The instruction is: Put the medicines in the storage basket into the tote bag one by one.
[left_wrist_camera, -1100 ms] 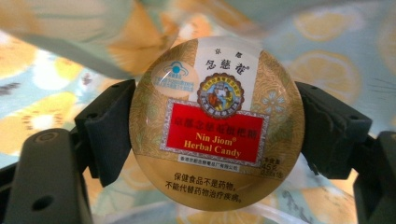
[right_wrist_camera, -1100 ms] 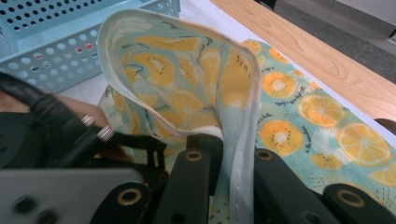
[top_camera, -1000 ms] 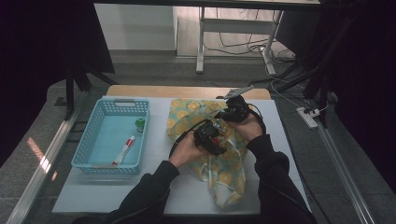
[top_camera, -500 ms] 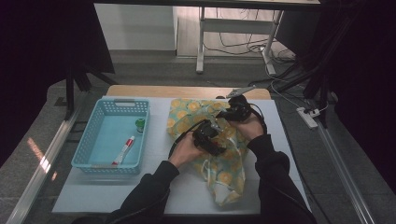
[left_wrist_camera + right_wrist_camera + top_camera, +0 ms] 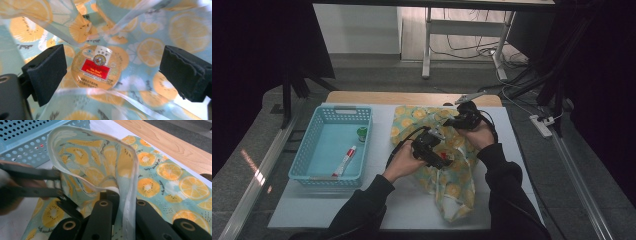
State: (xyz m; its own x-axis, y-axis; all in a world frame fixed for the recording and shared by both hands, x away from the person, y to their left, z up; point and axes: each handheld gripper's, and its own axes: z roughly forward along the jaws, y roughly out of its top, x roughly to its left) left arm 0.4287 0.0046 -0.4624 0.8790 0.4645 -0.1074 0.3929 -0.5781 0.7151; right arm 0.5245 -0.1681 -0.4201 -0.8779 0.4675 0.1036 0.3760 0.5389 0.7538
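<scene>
High view: my forearms come in from the near edge of the white tabletop (image 5: 412, 210), and my left hand-held gripper (image 5: 434, 150) sits over the middle of the bag while my right hand-held gripper (image 5: 457, 120) reaches toward the far edge, lifting the bag's rim. My left hand (image 5: 402, 162) grips its tool low, the jaws pointing into the bag's mouth.

In the left gripper view the two black foam pads (image 5: 47, 72) stand wide apart and have just been opening; the round amber candy tin with a red label (image 5: 96, 67) lies between them, untouched, on the bag's inner fabric. In the right gripper view my right jaws are pressed together on the white-hemmed rim of the pale-blue cloth bag printed with orange slices (image 5: 100, 162), holding that flap upright and folded over.

The bag (image 5: 452, 180) lies lengthwise from the far edge toward the near right corner, its fabric crumpled around both tools. The tin is inside it, near the bag's far half.

A light-blue perforated plastic basket (image 5: 307, 165) sits along the tabletop's left edge, holding a white and red tube (image 5: 344, 161) and a small green object (image 5: 361, 132). A wooden strip (image 5: 412, 97) runs along the far edge. Beyond it are grey floor, a white metal frame and loose cables.
</scene>
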